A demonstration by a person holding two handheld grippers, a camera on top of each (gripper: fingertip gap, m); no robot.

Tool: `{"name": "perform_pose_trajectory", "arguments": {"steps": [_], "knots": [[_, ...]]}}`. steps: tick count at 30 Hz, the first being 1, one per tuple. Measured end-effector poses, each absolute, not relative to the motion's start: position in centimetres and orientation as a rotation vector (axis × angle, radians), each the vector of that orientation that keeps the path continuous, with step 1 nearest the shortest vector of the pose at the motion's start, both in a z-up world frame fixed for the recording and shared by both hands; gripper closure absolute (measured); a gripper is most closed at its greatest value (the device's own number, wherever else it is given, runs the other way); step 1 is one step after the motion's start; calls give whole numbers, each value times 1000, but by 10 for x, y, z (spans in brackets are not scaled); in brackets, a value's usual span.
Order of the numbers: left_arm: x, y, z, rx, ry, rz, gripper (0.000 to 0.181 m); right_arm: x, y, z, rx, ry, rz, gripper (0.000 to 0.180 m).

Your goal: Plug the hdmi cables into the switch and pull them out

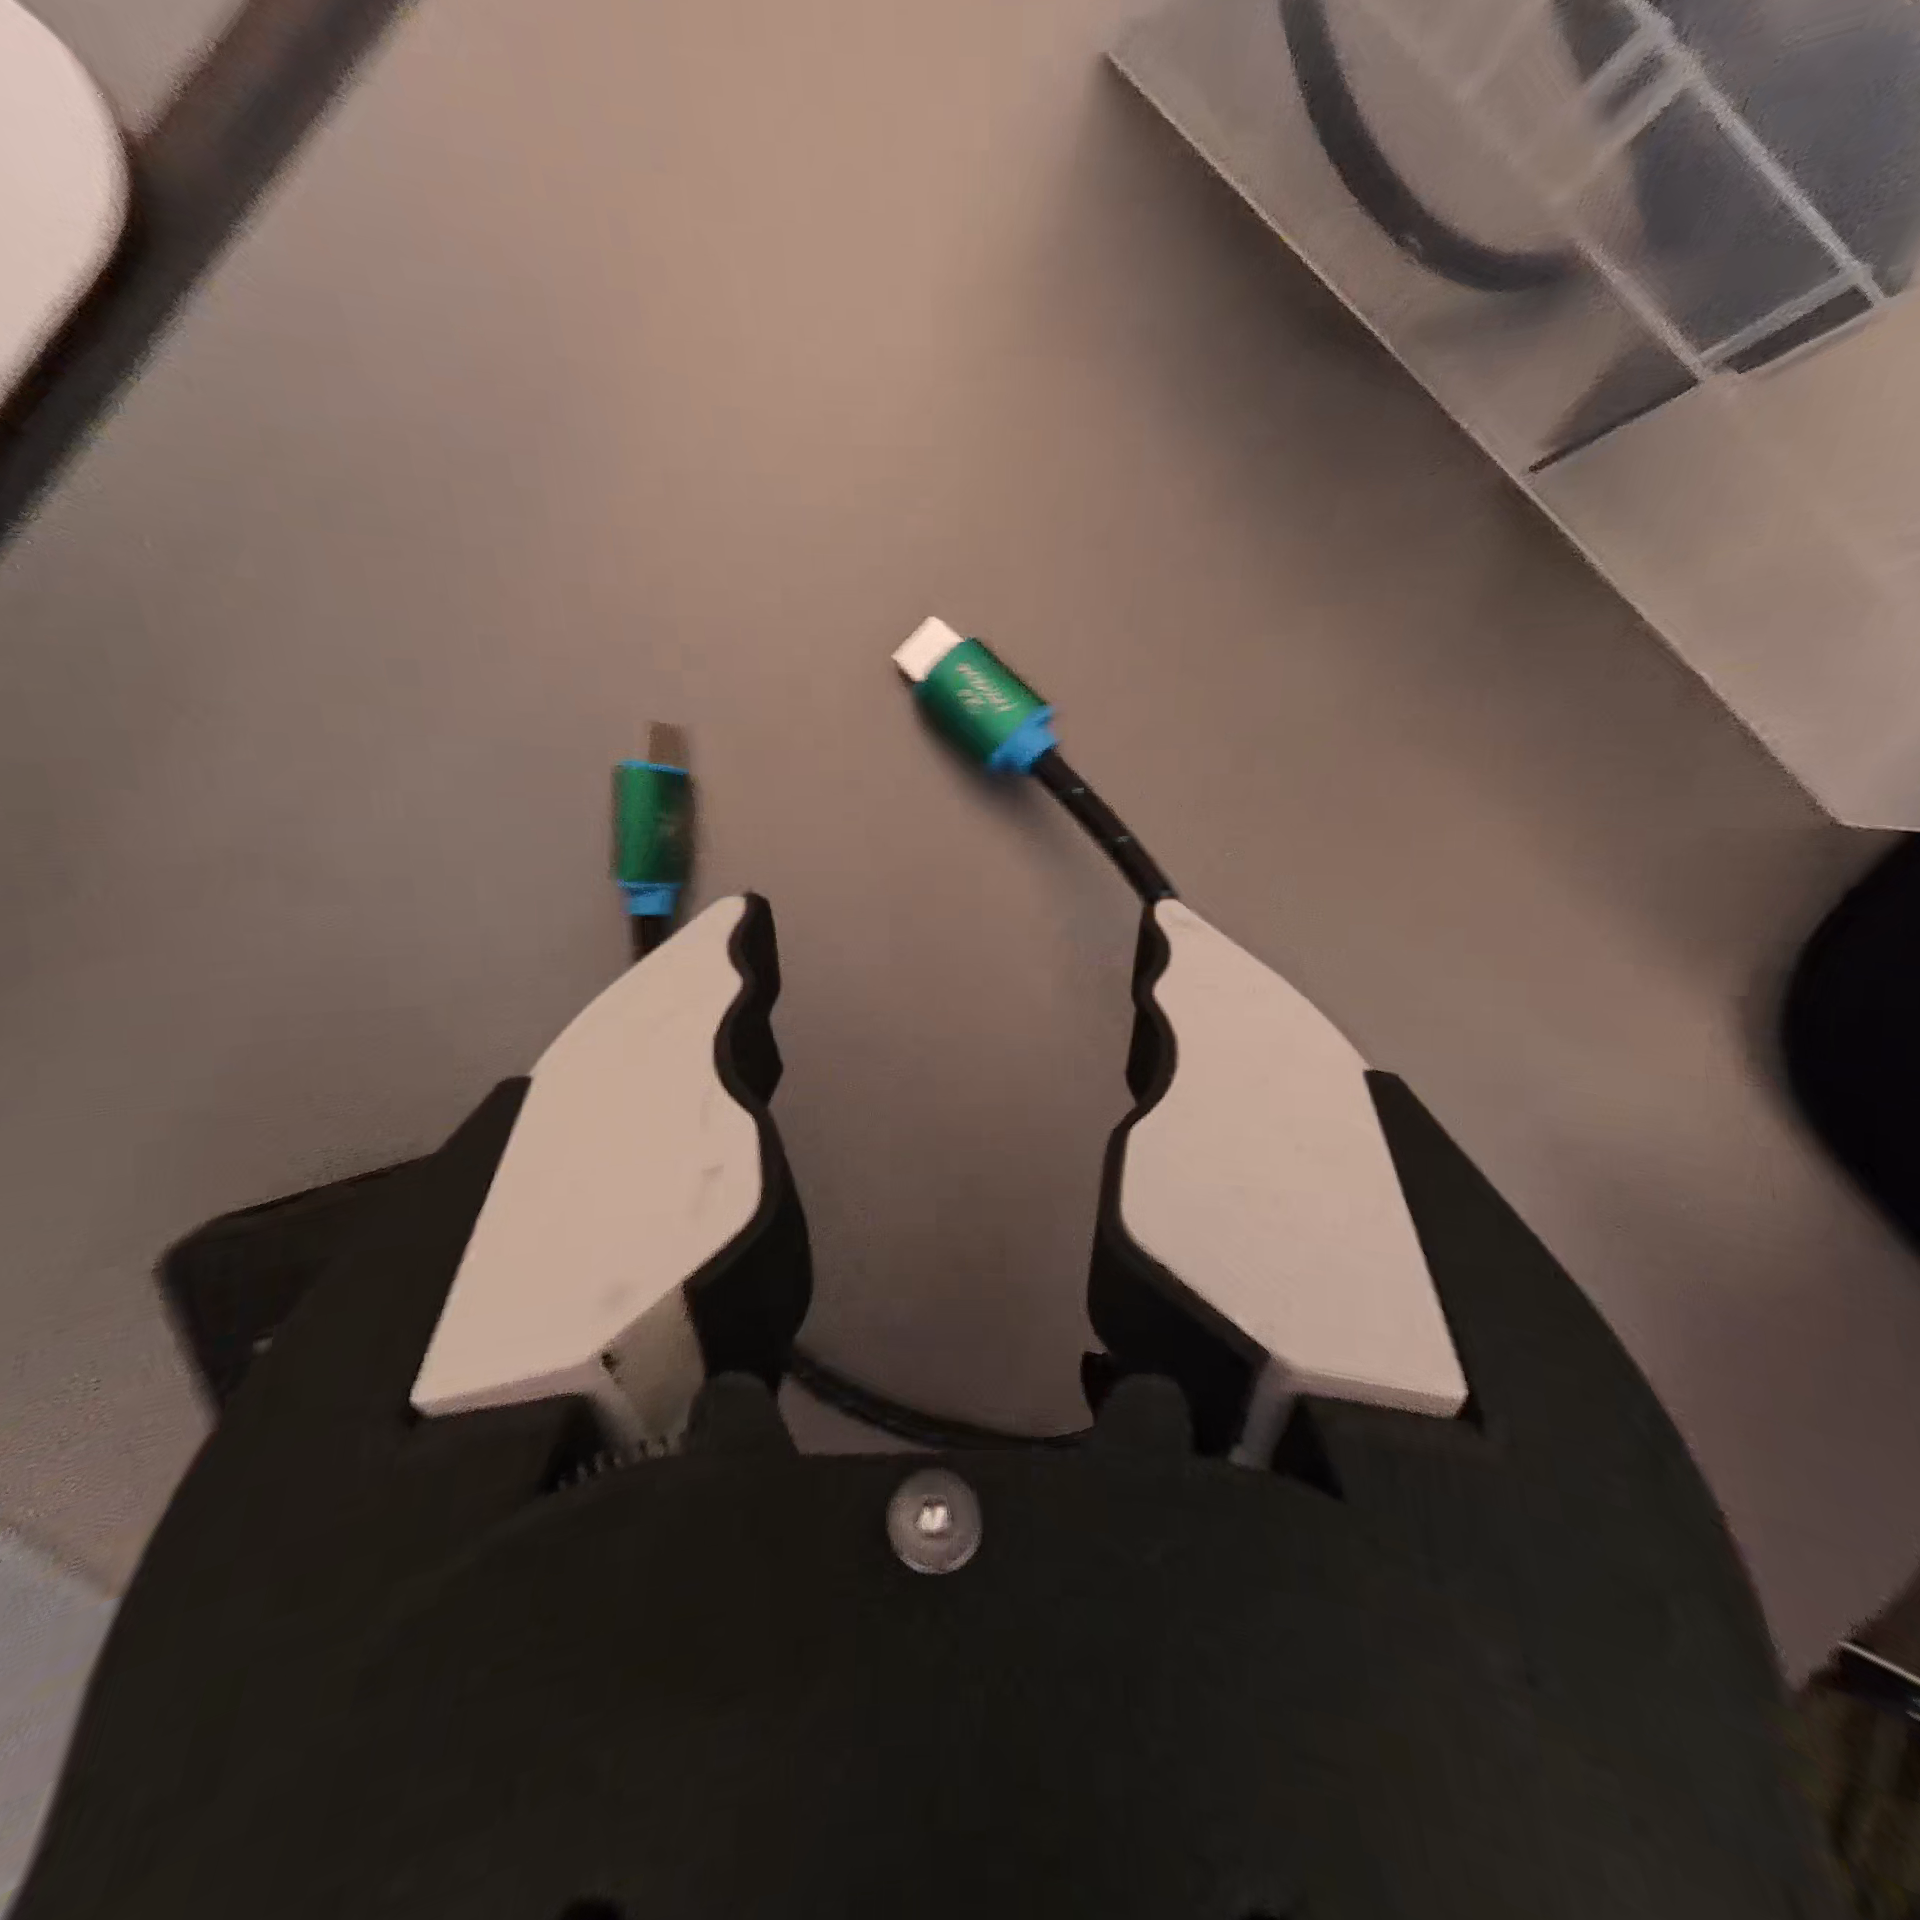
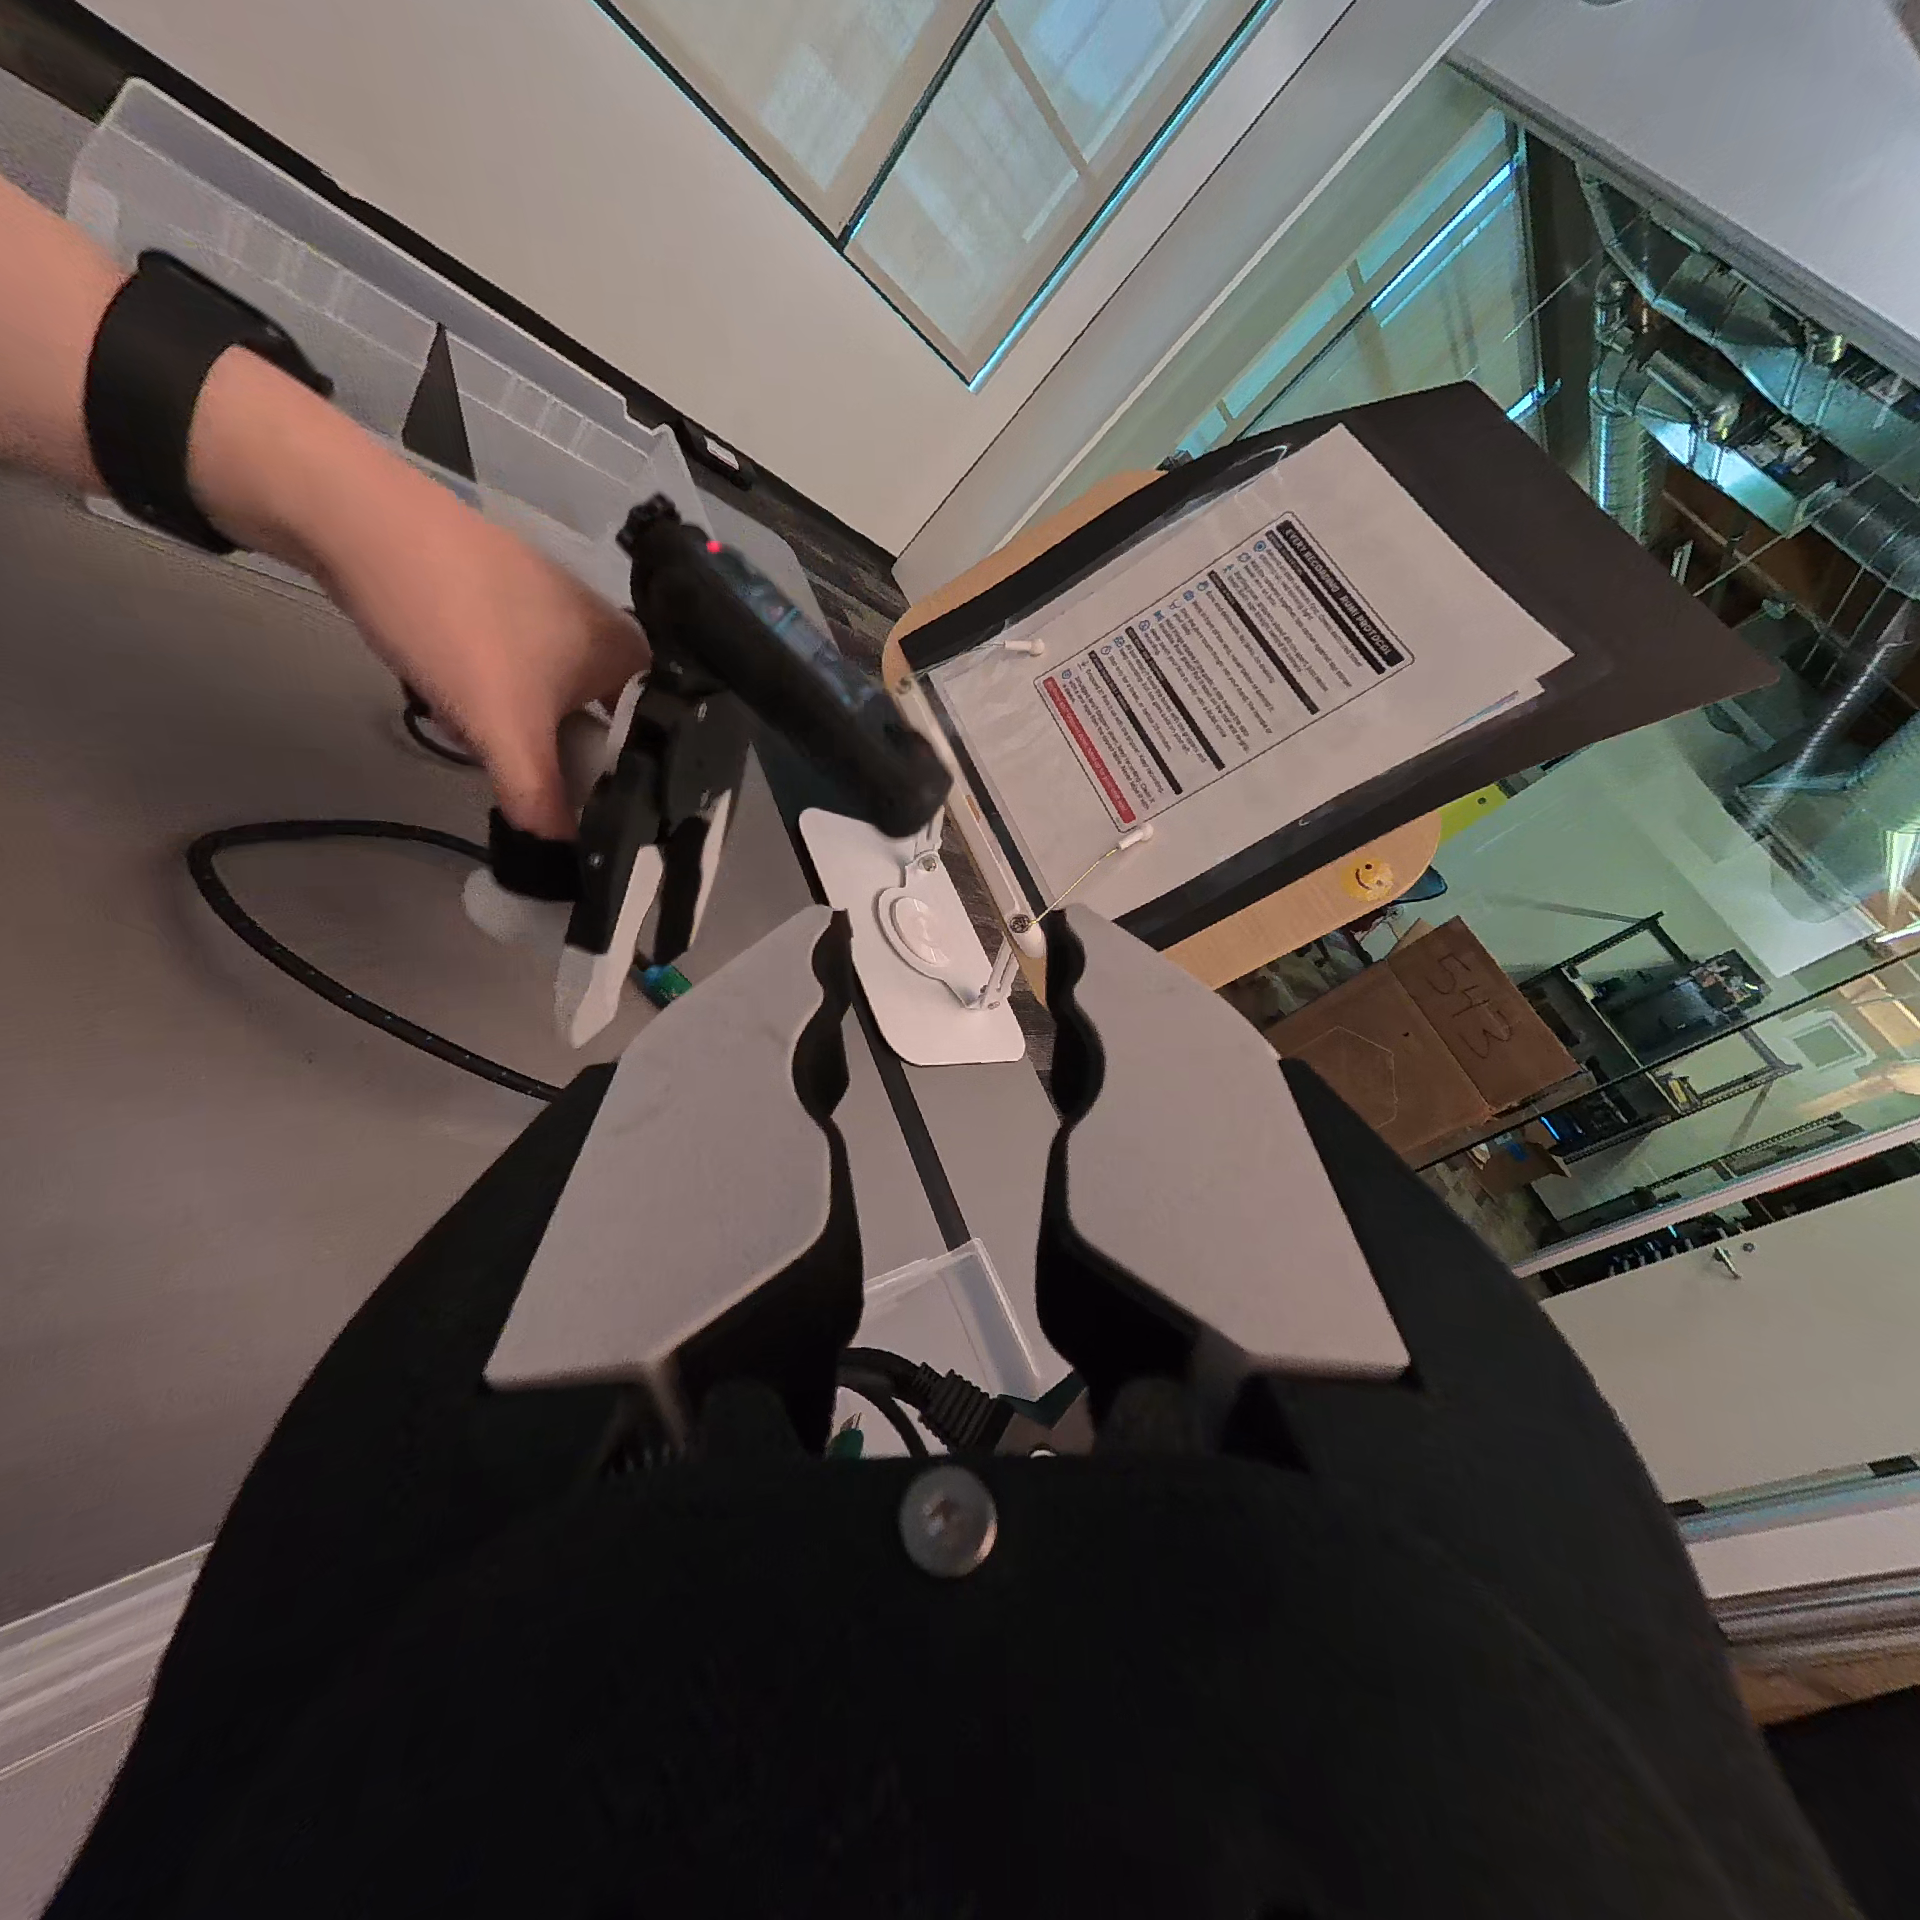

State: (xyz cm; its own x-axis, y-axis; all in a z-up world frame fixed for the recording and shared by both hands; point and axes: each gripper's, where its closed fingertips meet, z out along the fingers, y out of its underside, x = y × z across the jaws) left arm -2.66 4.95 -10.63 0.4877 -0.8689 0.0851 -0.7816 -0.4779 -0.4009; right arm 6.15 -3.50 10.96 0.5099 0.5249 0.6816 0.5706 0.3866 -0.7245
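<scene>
Left gripper hovering low over the grey tabletop, jaws spread wide, nothing between them. Just past its near fingertip, a green metal HDMI plug with a blue collar, lying flat. Beside that plug, toward the frosted clear plastic bin, a second green plug with a silver tip, black braided cable trailing back under the far finger. Right gripper raised off the table, jaws apart, empty. No switch in sight
</scene>
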Motion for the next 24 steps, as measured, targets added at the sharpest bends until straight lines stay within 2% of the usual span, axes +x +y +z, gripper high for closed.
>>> {"name": "perform_pose_trajectory", "arguments": {"steps": [3,5,8,9,10,11,13,17,24], "knots": [[-17,32,-126,-2543,1384,-477,121,62,-36,110,-1244,-1112,-34,143],[-10,21,-135,-2615,1359,-549,118,64,-36,111,-1242,-1106,-32,143],[-11,19,-148,-2644,1382,-470,120,66,-36,111,-1244,-1097,-28,143],[-9,17,-150,-2638,1403,-485,134,67,-35,111,-1245,-1095,-28,143],[-6,12,-149,-2633,1420,-528,155,68,-35,111,-1245,-1094,-29,143],[-3,9,-148,-2630,1423,-562,164,69,-36,111,-1245,-1093,-30,143],[0,6,-142,-2597,1408,-619,169,70,-36,111,-1243,-1087,-27,143],[2,1,-107,-2360,1376,-724,177,74,-33,114,-1244,-1056,-26,143],[-9,-17,-10,-1852,1238,-837,177,82,-24,147,-1222,-833,36,144]]}}
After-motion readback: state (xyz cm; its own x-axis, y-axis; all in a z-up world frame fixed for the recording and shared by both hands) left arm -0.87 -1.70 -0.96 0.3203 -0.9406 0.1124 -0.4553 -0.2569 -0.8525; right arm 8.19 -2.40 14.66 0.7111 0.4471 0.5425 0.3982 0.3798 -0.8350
